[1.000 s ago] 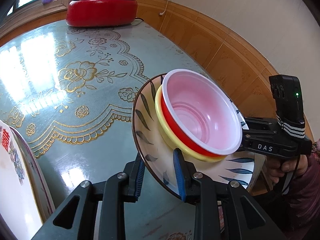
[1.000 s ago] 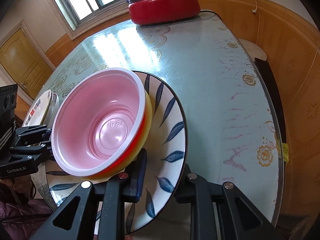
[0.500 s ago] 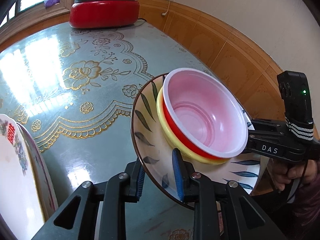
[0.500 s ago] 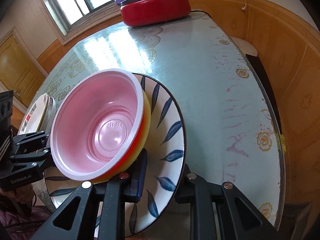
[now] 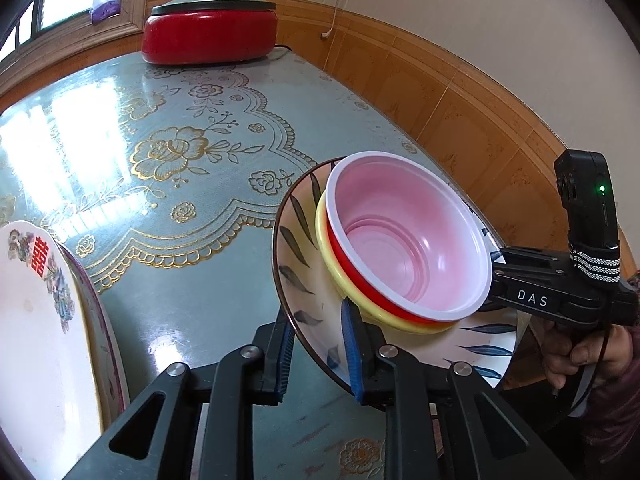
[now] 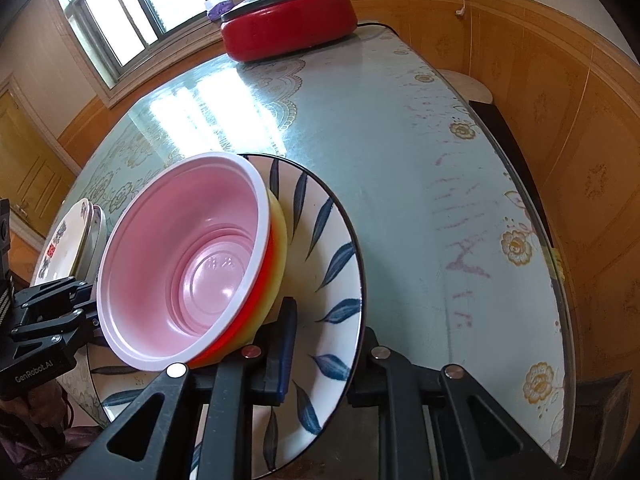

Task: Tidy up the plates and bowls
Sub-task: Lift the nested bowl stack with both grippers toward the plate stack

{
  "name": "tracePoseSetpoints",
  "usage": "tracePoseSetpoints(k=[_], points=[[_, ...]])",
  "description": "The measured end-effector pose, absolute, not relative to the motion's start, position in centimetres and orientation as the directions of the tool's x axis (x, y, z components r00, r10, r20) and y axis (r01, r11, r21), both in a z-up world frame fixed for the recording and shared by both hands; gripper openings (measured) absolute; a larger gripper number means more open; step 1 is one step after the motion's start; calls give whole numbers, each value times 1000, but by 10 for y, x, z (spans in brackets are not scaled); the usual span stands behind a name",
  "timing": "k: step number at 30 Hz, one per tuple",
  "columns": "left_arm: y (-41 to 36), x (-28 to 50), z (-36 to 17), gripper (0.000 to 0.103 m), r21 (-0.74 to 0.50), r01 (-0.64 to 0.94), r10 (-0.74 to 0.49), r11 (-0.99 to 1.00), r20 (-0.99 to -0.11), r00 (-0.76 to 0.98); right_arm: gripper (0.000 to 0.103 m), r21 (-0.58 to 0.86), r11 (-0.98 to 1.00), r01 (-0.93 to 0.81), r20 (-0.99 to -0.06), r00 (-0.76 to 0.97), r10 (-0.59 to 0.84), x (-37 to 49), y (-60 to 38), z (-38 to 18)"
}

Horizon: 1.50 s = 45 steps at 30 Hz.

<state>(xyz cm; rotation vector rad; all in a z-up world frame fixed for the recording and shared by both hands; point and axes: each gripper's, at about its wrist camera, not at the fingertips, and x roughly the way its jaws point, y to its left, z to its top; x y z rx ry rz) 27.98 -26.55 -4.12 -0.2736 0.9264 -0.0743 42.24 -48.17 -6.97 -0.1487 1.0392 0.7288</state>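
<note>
A white plate with blue leaves [image 5: 304, 304] [image 6: 320, 264] is held above the table between both grippers. On it sit nested bowls: a red bowl with pink inside [image 5: 404, 236] [image 6: 192, 264] in a yellow bowl [image 5: 326, 252] [image 6: 280, 236]. My left gripper [image 5: 316, 348] is shut on the plate's rim on one side. My right gripper [image 6: 324, 352] is shut on the rim on the opposite side; it also shows in the left wrist view [image 5: 532, 296]. The left gripper shows in the right wrist view [image 6: 52, 320].
A stack of white floral plates [image 5: 40, 304] [image 6: 72, 240] lies at the table's left. A red electric pot with a lid [image 5: 210, 28] [image 6: 288, 20] stands at the far end of the teal flowered table [image 5: 160, 152]. Wood panelling lines the wall on the right.
Both grippers have carried the plate with its bowls a little forward over the table. The grips have not changed.
</note>
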Motion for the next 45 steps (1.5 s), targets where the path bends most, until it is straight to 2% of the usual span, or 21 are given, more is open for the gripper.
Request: tracePoseSetpoints(k=[15,27,45], points=[[-254,275,-28,22,-266,-70,-162,961,-751,641,17,261,761,-594,-809,295,508,424,-478,-67],[-237,266,-4,22,-262,-98,-125,960,-714,689,16,261,732,-629,-778,312,546,423,-460,-38],[-168,201,29,22,-246,-193,-26,950,-677,736,16,227,643,-731,-755,285,590,369,-380,1]])
